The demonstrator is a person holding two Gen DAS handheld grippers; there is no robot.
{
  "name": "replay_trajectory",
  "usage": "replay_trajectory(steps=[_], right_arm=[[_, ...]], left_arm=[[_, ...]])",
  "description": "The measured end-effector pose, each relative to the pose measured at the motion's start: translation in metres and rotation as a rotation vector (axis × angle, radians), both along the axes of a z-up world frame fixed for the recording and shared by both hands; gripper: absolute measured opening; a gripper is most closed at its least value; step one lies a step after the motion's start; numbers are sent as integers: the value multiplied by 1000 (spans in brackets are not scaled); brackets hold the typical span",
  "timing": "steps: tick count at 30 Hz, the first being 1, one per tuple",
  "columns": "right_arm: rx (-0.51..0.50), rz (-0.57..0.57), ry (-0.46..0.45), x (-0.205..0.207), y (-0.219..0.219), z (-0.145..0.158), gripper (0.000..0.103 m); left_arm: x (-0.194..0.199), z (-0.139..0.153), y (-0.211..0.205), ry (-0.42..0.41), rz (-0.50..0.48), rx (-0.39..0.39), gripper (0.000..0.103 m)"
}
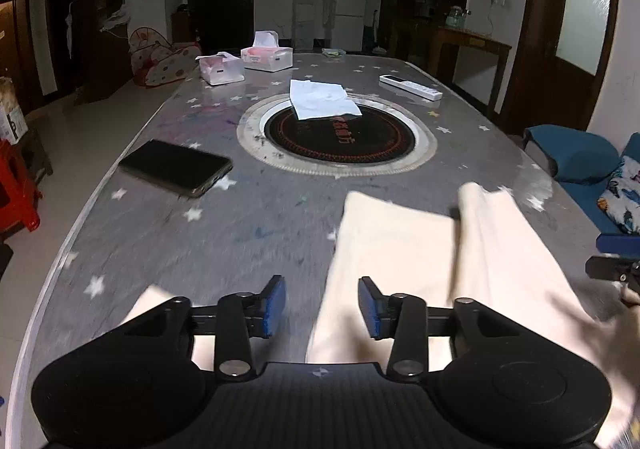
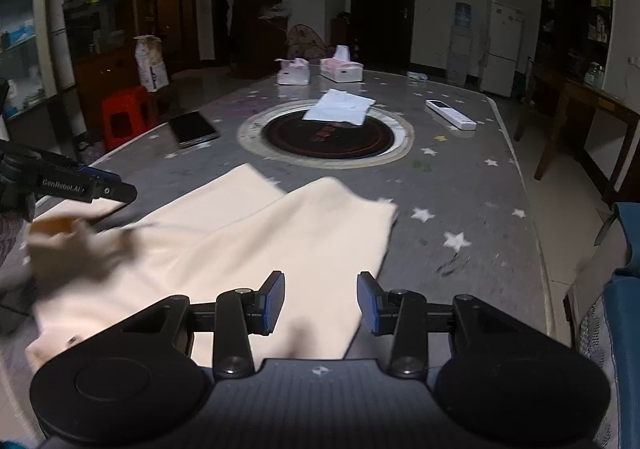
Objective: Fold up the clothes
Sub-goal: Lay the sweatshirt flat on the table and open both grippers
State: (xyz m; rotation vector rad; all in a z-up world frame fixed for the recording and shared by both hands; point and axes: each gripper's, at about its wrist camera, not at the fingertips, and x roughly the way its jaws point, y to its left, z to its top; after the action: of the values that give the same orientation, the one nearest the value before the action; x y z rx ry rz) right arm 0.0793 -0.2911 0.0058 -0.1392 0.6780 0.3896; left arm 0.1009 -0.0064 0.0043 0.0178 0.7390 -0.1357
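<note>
A cream garment (image 1: 400,249) lies on the grey star-patterned table (image 1: 200,233), partly folded, with one layer lapped over another (image 2: 280,241). My left gripper (image 1: 322,307) is open just above the garment's left edge, and nothing is pinched between its blue pads. My right gripper (image 2: 321,303) is open too, over the near right part of the cloth, its pads bare. The left gripper (image 2: 80,185) shows at the left edge of the right wrist view, above a blurred, bunched end of the cloth (image 2: 68,241). In the left wrist view the right gripper (image 1: 612,269) shows at the far right.
A dark phone (image 1: 176,167) lies left of the round hob (image 1: 336,153) set into the table. A flat white folded piece (image 1: 324,99) rests on the hob's far rim. Beyond are a white power strip (image 1: 410,86) and two tissue boxes (image 1: 266,57). A blue chair (image 1: 576,157) stands to the right.
</note>
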Motion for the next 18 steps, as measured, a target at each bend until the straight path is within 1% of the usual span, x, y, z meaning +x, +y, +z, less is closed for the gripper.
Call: replay_trajectory(steps=[4,9,12,15,16,17,18], right_arm=[[18,-47,21,40,-7,-10,39],[73,-90,84,82,-16,-27,39],[107,-113,114,101,-21,-36,39],[128,-129,140,116,-24,-46,39],[131,-131,149,120,-24,-49,39],[135,-134,159,124,-24,-52,38],[138,-136,168,127,-23,-55,35]], left_arm=[[37,-9,-10,14,9,16,51],[77,-24,-21,24,13,54,54],[94,-33,-25,31,-3,63,54],[103,-42,-28,49,-31,49,53],[104,-42,-29,44,-44,39,50],[106,-43,-30,38,-58,28,38],[106,-43,-30,36,-76,12,31]])
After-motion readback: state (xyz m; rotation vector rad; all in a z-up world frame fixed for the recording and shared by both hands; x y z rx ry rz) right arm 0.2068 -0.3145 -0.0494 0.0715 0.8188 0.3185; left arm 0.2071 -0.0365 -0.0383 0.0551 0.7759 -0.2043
